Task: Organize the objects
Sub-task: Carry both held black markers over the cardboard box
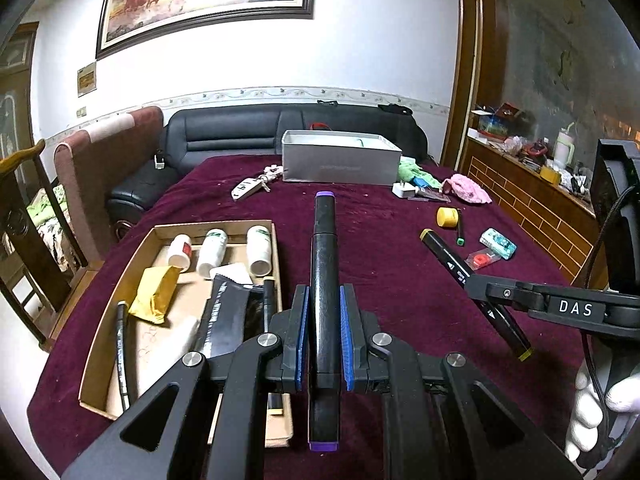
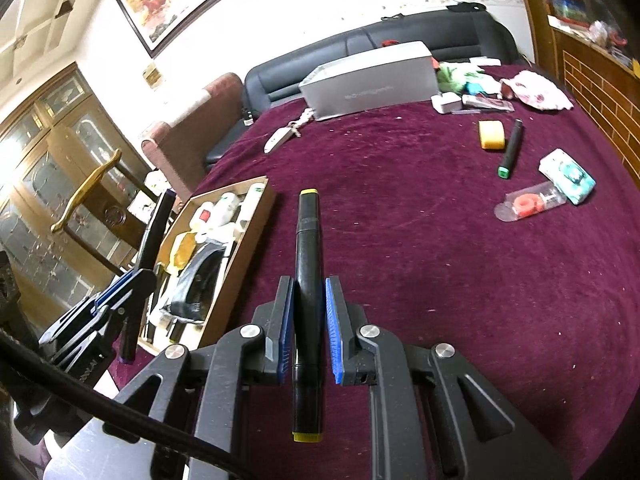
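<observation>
My left claw (image 1: 325,300) clamps a purple-capped marker (image 1: 325,264), my right claw (image 2: 308,296) a yellow-capped marker (image 2: 308,240), above the maroon cloth (image 2: 440,280)

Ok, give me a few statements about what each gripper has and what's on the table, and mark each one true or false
1. The left gripper is shut on the purple-capped marker. True.
2. The right gripper is empty. False: it is shut on the yellow-capped marker.
3. The green-capped marker lies loose on the maroon tablecloth. True.
4. The three white bottles stand on the tablecloth beside the grey box. False: they lie inside the cardboard tray.
5. The grey box sits at the far end of the table, near the black sofa. True.
</observation>
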A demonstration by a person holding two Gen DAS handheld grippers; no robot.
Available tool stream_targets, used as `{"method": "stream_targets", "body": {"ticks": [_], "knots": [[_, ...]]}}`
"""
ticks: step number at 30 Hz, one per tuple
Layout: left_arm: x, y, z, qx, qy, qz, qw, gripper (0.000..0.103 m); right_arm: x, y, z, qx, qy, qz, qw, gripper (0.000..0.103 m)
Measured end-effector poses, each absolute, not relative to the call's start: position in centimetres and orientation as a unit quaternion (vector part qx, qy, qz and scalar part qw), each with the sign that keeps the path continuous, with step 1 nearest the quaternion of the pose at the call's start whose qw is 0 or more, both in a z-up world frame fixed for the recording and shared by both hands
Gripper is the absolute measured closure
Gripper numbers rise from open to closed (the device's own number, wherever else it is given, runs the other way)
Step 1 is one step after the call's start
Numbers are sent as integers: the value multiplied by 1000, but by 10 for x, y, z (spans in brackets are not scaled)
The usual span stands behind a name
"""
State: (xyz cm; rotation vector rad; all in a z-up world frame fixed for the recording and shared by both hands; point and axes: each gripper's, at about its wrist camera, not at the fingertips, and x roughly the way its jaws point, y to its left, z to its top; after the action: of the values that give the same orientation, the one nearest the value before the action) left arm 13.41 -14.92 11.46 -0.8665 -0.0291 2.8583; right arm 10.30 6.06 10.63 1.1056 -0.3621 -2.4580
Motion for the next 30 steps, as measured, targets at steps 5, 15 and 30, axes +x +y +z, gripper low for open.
{"method": "stream_targets", "body": {"ticks": [5,15,30], "knots": [[140,-169,114,-286,-23,956,67,91,108,40,111,398,-120,-882,223,90],[140,-208,111,-282,-46,957,41,91,105,-9,115,409,-97,-871,255,89],[118,-257,87,-304,-77,950,13,91,85,-82,115,428,-64,-851,297,89]]}}
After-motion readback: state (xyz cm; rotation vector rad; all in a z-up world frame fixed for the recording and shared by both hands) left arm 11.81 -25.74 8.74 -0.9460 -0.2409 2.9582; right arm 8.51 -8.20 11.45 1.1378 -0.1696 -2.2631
